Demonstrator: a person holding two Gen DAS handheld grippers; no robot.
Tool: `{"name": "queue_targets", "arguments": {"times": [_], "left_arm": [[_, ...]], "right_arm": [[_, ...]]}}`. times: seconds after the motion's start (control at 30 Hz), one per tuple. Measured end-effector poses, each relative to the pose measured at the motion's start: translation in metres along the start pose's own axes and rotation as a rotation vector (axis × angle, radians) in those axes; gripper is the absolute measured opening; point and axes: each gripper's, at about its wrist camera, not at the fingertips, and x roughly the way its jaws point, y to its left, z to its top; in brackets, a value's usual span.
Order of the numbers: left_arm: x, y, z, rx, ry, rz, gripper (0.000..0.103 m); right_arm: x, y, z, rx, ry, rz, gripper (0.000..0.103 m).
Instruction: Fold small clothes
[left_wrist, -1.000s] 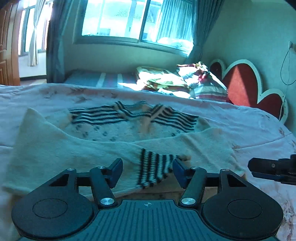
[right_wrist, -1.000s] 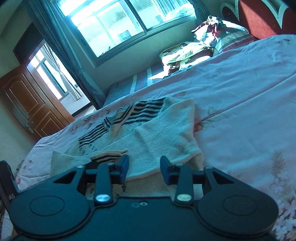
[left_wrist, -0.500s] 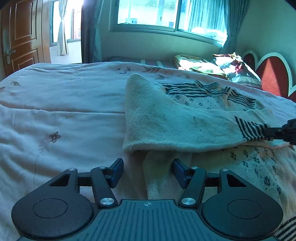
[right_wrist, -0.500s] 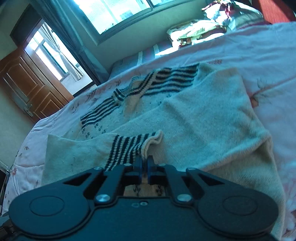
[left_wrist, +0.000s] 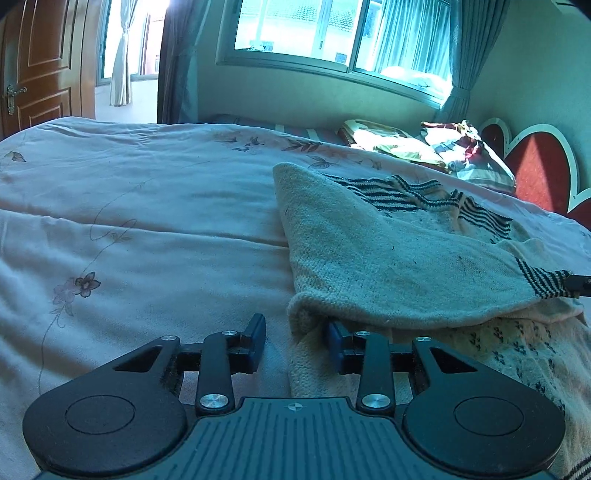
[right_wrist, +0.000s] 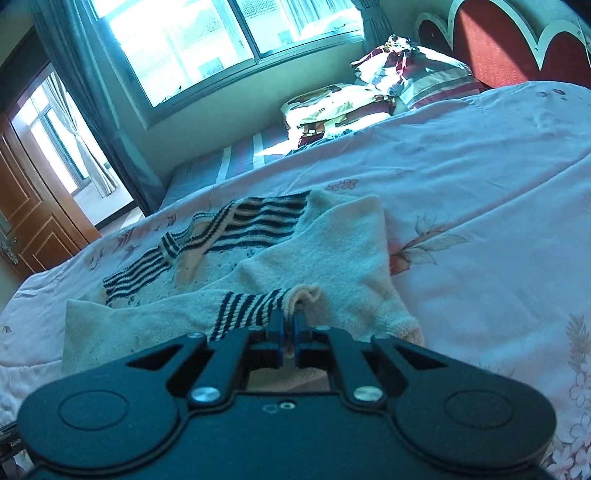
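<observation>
A small cream knitted sweater (left_wrist: 388, 258) with black stripes at collar and cuffs lies on the bed; it also shows in the right wrist view (right_wrist: 325, 254). Both sleeves are folded across its body. My left gripper (left_wrist: 295, 341) is open at the sweater's left edge, its right finger (left_wrist: 338, 341) tucked under the folded sleeve's lower fold, its left finger on the bedsheet. My right gripper (right_wrist: 289, 325) is shut on the striped cuff (right_wrist: 255, 306) of the left sleeve and holds it over the sweater. The right gripper's tip shows at the left wrist view's right edge (left_wrist: 580, 284).
The pink floral bedsheet (left_wrist: 147, 221) covers the bed all around the sweater. Pillows and bunched bedding (right_wrist: 369, 96) lie at the far side below the window. A red heart-shaped headboard (left_wrist: 539, 170) stands at the right. A wooden door (left_wrist: 37, 66) is at the far left.
My right gripper shut on the striped cuff and drew the sleeve across the sweater. My left gripper moved left from the cuff to the sweater's left edge and stayed open.
</observation>
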Motion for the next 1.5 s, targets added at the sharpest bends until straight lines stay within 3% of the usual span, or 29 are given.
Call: {"name": "queue_targets", "arguments": {"times": [0.23,0.27,0.47,0.6,0.7,0.77,0.87,0.93,0.97,1.0,1.07,1.17,1.3,1.33,1.4,1.5], "left_arm": [[0.003,0.011,0.002,-0.076,-0.012,-0.050,0.033],[0.004,0.011,0.002,-0.085,-0.010,-0.063,0.012],[-0.005,0.021,-0.001,-0.222,-0.090,-0.088,0.011],[0.005,0.030,-0.012,-0.318,-0.027,-0.093,0.011],[-0.004,0.029,-0.011,-0.292,-0.031,-0.077,0.013],[-0.018,0.029,-0.007,-0.288,-0.078,-0.039,0.013],[-0.029,0.020,0.009,-0.277,-0.129,-0.059,0.013],[-0.021,0.004,0.019,-0.228,-0.114,-0.110,0.027],[-0.015,-0.006,0.022,-0.202,-0.105,-0.124,0.045],[-0.009,-0.016,0.023,-0.169,-0.095,-0.135,0.048],[0.004,-0.030,0.023,-0.122,-0.063,-0.131,0.048],[0.024,-0.035,0.015,-0.083,0.019,-0.060,0.047],[0.023,-0.042,0.010,0.004,0.013,-0.040,0.046],[0.021,-0.040,0.012,0.009,0.019,-0.042,0.046],[0.012,-0.039,0.021,0.011,-0.005,-0.040,0.046],[0.005,-0.038,0.043,0.046,-0.073,-0.040,0.047]], "right_arm": [[0.006,-0.013,0.001,0.053,0.005,-0.037,0.006],[0.007,-0.012,0.000,0.039,0.017,-0.034,0.006],[-0.001,-0.001,-0.002,-0.027,0.015,0.004,0.006],[0.001,-0.001,-0.008,-0.047,0.055,0.033,0.006],[0.002,-0.004,-0.012,-0.036,0.068,0.044,0.006],[-0.001,-0.003,-0.012,-0.042,0.063,0.056,0.006],[-0.002,-0.004,-0.012,-0.042,0.057,0.068,0.006],[-0.004,-0.005,-0.011,-0.036,0.050,0.075,0.006],[-0.005,-0.005,-0.010,-0.035,0.047,0.079,0.006],[-0.006,-0.005,-0.010,-0.037,0.046,0.081,0.006],[-0.012,-0.003,-0.009,-0.048,0.039,0.088,0.006],[-0.021,-0.003,-0.008,-0.068,0.030,0.093,0.006],[0.002,-0.016,-0.017,-0.065,0.125,0.050,0.007],[0.002,-0.018,-0.017,-0.058,0.118,0.060,0.007],[-0.012,-0.019,-0.014,-0.048,0.050,0.061,0.020],[-0.019,-0.016,-0.005,-0.069,-0.018,0.068,0.015]]}}
